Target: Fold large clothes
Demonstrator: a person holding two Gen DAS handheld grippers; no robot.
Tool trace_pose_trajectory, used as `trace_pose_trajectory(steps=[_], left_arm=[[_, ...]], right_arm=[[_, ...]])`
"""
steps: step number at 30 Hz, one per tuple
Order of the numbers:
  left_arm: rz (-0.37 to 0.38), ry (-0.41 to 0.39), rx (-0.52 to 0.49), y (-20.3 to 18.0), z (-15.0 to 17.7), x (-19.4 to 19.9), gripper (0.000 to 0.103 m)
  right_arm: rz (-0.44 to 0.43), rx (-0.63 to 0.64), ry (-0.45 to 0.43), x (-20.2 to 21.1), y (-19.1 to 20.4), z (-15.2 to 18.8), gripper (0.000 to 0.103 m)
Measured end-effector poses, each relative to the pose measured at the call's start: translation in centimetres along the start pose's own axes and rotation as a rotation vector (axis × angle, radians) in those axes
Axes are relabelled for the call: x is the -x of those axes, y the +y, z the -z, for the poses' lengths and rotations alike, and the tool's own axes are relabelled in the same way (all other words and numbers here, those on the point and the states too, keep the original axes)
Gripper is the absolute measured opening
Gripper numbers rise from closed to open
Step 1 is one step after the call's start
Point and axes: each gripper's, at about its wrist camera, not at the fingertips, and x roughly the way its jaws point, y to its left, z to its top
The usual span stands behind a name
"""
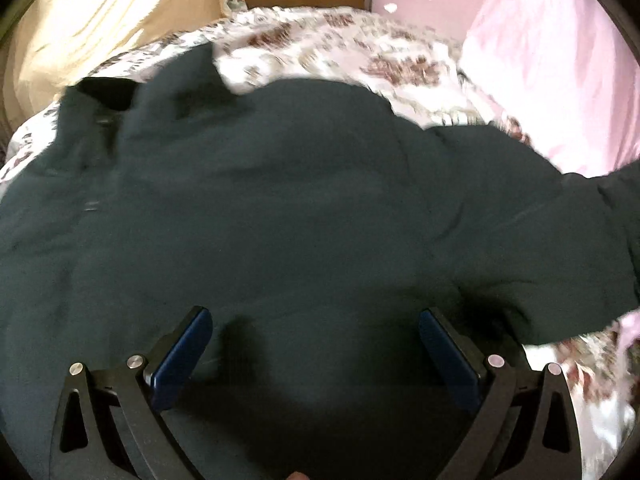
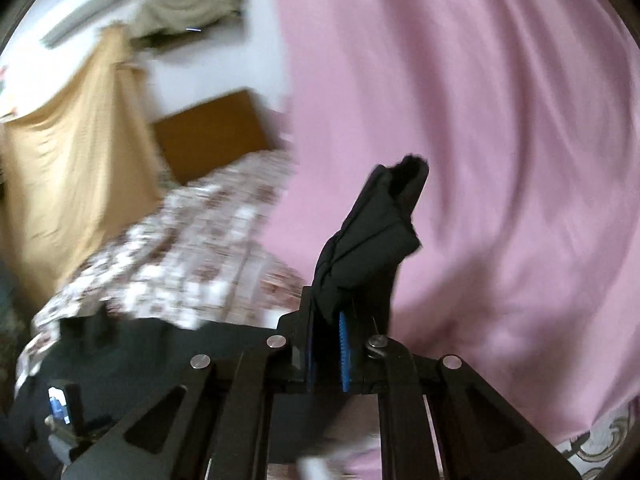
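Right fingers (image 2: 326, 344) pinching garment (image 1: 280, 208) cuff, left fingers (image 1: 316, 344) spread above it on bed (image 1: 360, 48). Thin bite; cuff may slip if I yank.

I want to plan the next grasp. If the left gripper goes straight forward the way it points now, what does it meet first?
Most likely the dark green garment spread on the floral bedspread. The left gripper points down at it, jaws open and empty; depth is unclear.
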Motion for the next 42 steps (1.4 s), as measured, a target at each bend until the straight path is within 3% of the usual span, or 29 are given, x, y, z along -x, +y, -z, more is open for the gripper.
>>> trace_pose_trajectory(steps=[5, 10, 16, 19, 24, 26, 28, 30, 33, 35, 37, 39, 42], left_arm=[[0.018, -0.031, 0.012, 7.0, 1.4, 7.0, 0.103], [-0.032, -0.035, 0.082, 15.9, 3.6, 12.5, 0.103], [-0.058, -0.068, 0.241, 27.0, 7.2, 17.5, 0.103], [-0.014, -0.096, 0.307, 31.4, 9.1, 18.6, 0.103], [0.099, -0.130, 0.412, 35.2, 11.2, 17.9, 0.103], [0.165, -0.129, 0.442, 36.2, 11.5, 16.8, 0.103], [0.201, -0.119, 0.455, 36.4, 11.4, 15.5, 0.103], [0.224, -0.100, 0.462, 35.9, 11.3, 14.0, 0.103], [0.220, -0.079, 0.446, 34.2, 10.5, 11.8, 0.103], [0.158, -0.070, 0.421, 32.6, 10.0, 10.7, 0.103], [0.032, -0.049, 0.392, 30.5, 9.4, 9.4, 0.103], [-0.087, -0.037, 0.349, 29.0, 8.8, 8.0, 0.103], [-0.239, -0.025, 0.265, 27.2, 8.8, 6.4, 0.103]], right_arm=[[-0.243, 0.133, -0.048, 2.9, 10.8, -1.5, 0.009], [-0.439, 0.250, -0.007, 4.9, 21.3, 1.4, 0.009], [-0.578, 0.378, 0.113, 4.9, 33.9, 8.7, 0.009], [-0.612, 0.449, 0.184, 5.5, 38.2, 14.0, 0.009], [-0.630, 0.566, 0.323, 4.9, 43.1, 22.4, 0.009], [-0.634, 0.597, 0.386, 3.9, 43.7, 25.0, 0.010], [-0.645, 0.616, 0.465, 3.2, 45.0, 27.2, 0.019], [-0.678, 0.605, 0.533, 2.9, 44.4, 28.3, 0.044], [-0.718, 0.598, 0.545, 3.5, 42.9, 28.4, 0.059], [-0.744, 0.608, 0.545, 4.2, 41.1, 27.6, 0.059], [-0.707, 0.631, 0.499, 4.6, 38.6, 25.7, 0.059], [-0.605, 0.637, 0.447, 3.6, 35.4, 23.7, 0.059], [-0.386, 0.581, 0.413, -0.8, 30.3, 21.0, 0.059]])
